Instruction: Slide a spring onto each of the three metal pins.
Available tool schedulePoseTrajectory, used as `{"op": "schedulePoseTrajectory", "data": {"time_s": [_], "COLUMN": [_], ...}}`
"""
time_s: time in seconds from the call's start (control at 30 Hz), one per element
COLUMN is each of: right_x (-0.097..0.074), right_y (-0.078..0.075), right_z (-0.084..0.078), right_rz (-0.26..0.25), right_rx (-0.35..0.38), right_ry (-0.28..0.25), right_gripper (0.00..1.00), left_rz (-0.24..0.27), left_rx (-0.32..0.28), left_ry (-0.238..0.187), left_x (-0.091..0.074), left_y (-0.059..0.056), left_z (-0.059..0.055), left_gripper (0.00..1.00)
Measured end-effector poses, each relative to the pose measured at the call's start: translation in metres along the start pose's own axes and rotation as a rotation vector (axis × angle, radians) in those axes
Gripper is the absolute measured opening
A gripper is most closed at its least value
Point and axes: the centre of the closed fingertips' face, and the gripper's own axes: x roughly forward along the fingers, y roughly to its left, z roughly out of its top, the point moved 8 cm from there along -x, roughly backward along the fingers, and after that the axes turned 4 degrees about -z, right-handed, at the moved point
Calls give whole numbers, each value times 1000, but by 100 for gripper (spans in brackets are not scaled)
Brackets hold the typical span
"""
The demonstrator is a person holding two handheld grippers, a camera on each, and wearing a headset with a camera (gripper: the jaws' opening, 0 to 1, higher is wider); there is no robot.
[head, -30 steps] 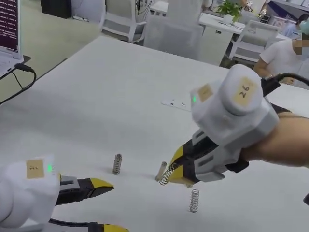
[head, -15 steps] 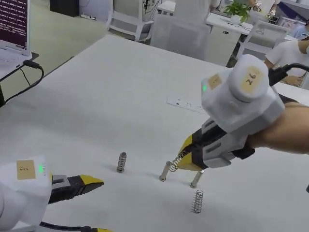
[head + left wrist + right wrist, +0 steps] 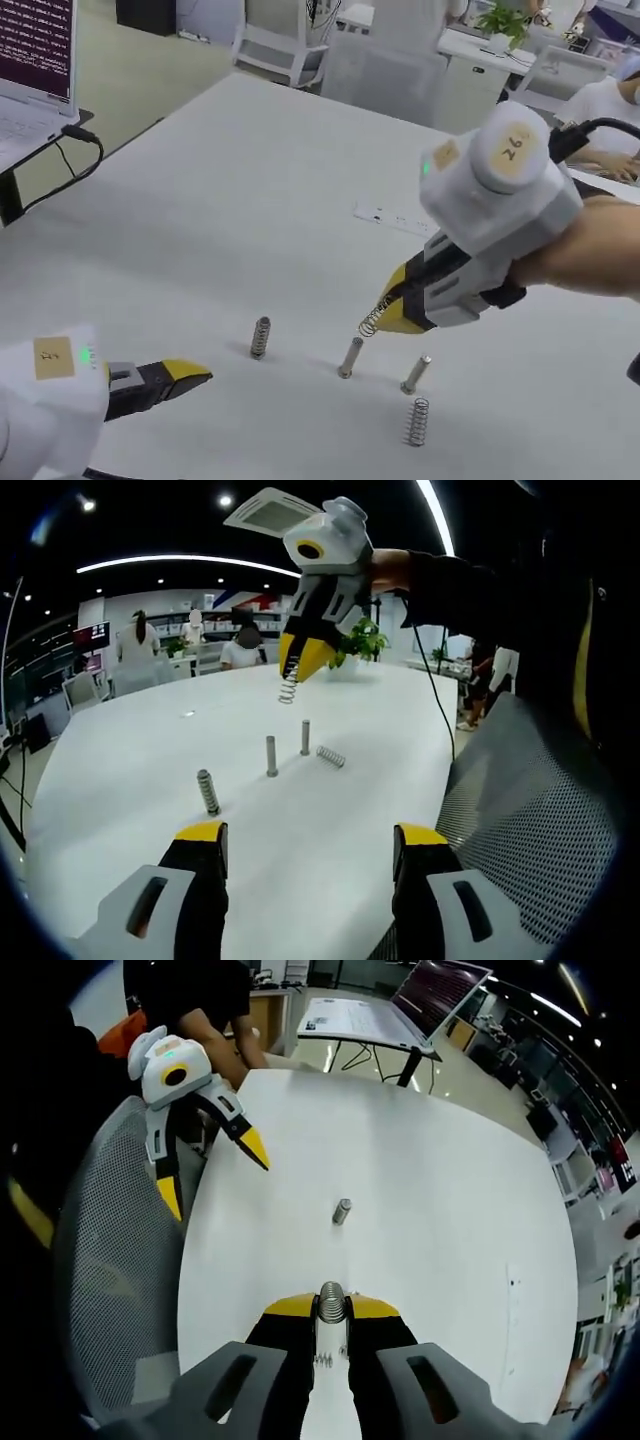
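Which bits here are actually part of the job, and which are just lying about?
Part of the job: right gripper, held spring, bare pin, second bare pin, pin wearing a spring, loose spring.
Lying about: laptop, cable, power strip.

A sticker (image 3: 511,149) on the right gripper (image 3: 385,312) carries the number 26. The text on the screen (image 3: 35,40) is too small to read.

The right gripper (image 3: 392,308) comes in from 3 o'clock on a bare forearm (image 3: 590,262), its 2 jaws pinched on a spring (image 3: 374,318) and aimed toward 8 o'clock. The left gripper (image 3: 312,832) sits at 7 o'clock, jaws spread wide.
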Motion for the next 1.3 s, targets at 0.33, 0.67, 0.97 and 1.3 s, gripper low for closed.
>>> {"op": "schedulePoseTrajectory", "data": {"time_s": [0.33,0.67,0.97,1.3], "right_x": [17,39,48,53], "right_y": [-17,-25,-27,-24], "right_z": [-5,-11,-12,-16], "right_rz": [18,60,73,82], "right_rx": [-3,-9,-13,-12], "right_ry": [70,123,139,158], "right_gripper": [8,8,8,8], "left_rz": [0,-2,-1,-4], "left_rx": [8,7,5,2], "left_ry": [1,14,10,15], "left_x": [0,0,0,0], "left_y": [-1,-1,0,-1], "left_z": [2,1,0,-1], "left_gripper": [66,66,67,66]}}
